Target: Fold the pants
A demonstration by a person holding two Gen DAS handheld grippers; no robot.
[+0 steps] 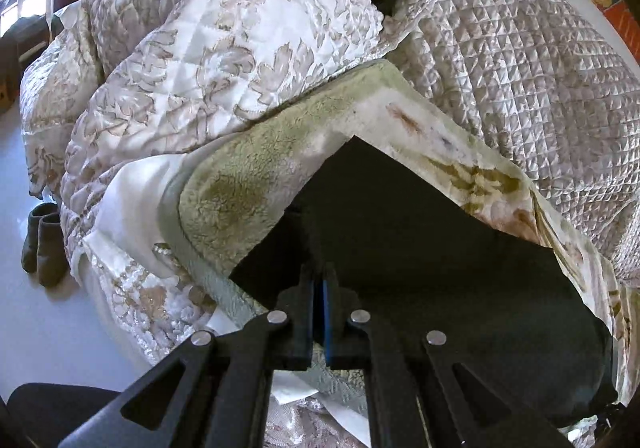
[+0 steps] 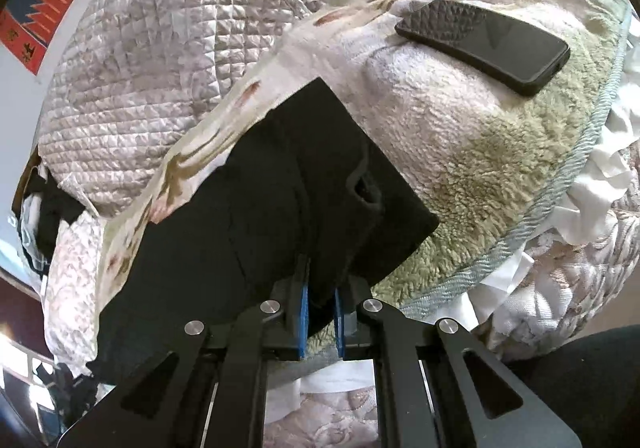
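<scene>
Black, soft knit: the pants [image 1: 420,240] lie partly folded across the lower centre of both views, on a fleecy green-white blanket [image 1: 248,175], with a quilted bedspread [image 1: 192,59] at upper left. The left gripper [image 1: 319,280] has its blue pads together at the cloth's near edge; whether fabric is caught between them cannot be told. In the right view, the right gripper [image 2: 321,288] is clamped on a bunched fold of the pants. A phone [image 2: 484,47] rests upper right. Judged light, limp and prone to sag; best taken at hems or the waistband.
</scene>
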